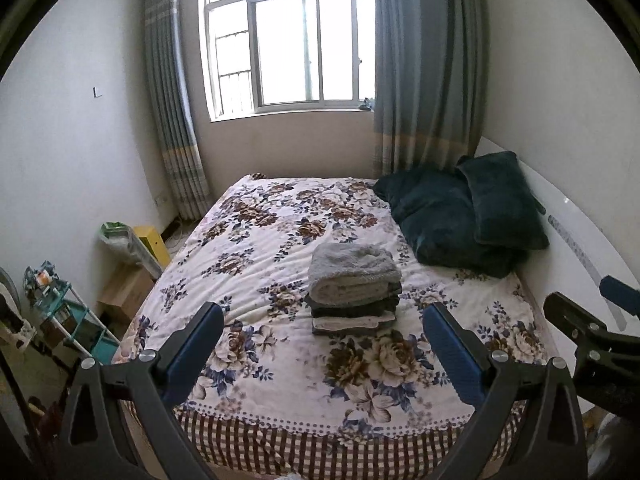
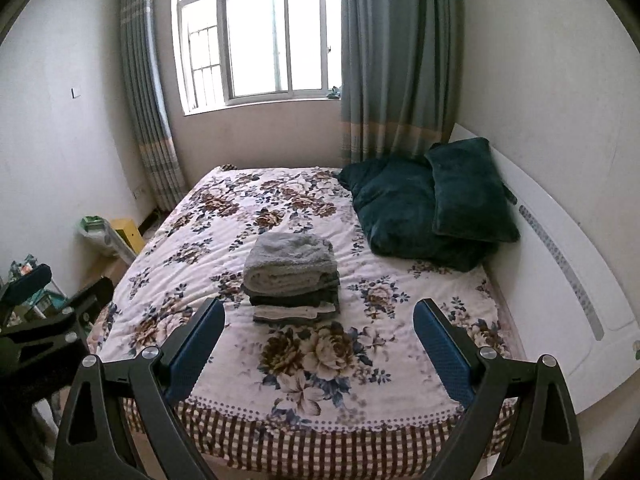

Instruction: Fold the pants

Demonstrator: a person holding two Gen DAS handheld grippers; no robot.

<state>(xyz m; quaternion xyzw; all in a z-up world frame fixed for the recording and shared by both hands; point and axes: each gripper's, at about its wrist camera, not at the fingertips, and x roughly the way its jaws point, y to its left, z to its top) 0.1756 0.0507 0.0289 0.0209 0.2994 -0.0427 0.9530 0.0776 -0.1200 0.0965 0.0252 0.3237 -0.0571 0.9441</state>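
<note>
A stack of folded pants [image 1: 354, 292] sits in the middle of the bed [image 1: 256, 256], a fluffy grey pair on top and darker pairs under it. It also shows in the right wrist view [image 2: 294, 278]. My left gripper [image 1: 324, 320] is open and empty, held back over the bed's near edge, short of the stack. My right gripper [image 2: 318, 316] is open and empty too, at a similar distance from the stack. The right gripper also shows at the right edge of the left wrist view [image 1: 592, 332].
Two dark teal pillows [image 1: 468, 216] lie at the bed's right against a white headboard [image 1: 580, 248]. A yellow box [image 1: 154, 242], cardboard box [image 1: 126, 292] and teal rack [image 1: 76, 316] stand on the floor left of the bed. A window [image 1: 288, 40] with curtains is behind.
</note>
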